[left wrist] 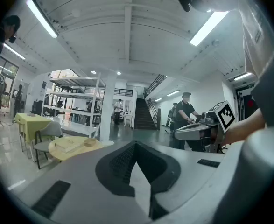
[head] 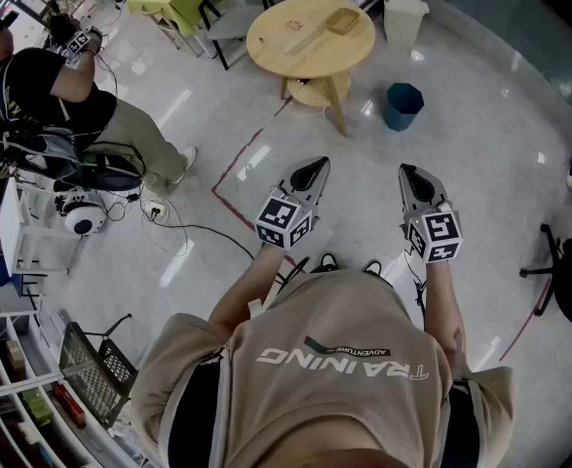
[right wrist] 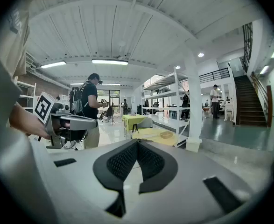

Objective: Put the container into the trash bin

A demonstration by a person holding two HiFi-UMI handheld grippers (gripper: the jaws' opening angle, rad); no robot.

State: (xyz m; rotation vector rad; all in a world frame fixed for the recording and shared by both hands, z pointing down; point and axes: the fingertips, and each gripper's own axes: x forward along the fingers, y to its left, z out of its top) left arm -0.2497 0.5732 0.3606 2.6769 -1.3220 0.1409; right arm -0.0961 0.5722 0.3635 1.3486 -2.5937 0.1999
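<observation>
From the head view, left gripper (head: pixel 315 169) and right gripper (head: pixel 407 174) held side by side in front of a beige printed shirt (head: pixel 334 378), apart from each other, both aimed toward twelve o'clock over a pale glossy floor (head: pixel 480 76). In the left gripper view, dark ribbed pads closed tip to tip, with nothing between. In the right gripper view likewise, jaws pressed together and empty. At twelve o'clock from the left gripper, well apart from it, a round light-wood table (head: pixel 271 49). On its top, toward two o'clock of the centre, the small shallow tan rectangular container (head: pixel 342 19), clear of both grippers. Across the middle of the tabletop, just beside the container, a flat pale wooden board (head: pixel 300 33). On the floor at four o'clock of the table, near its legs, an upright open-topped dark-blue faceted trash bin (head: pixel 402 105), at twelve o'clock from the right gripper and well apart from it. At three o'clock of the table, a white lidded bin (head: pixel 403 16). At ten o'clock from the grippers, a second person in a black shirt and khaki trousers (head: pixel 42 86). Between that person and the grippers, a thin red tape line (head: pixel 239 174) on the floor. At eight o'clock, a black wire crate (head: pixel 95 364).
</observation>
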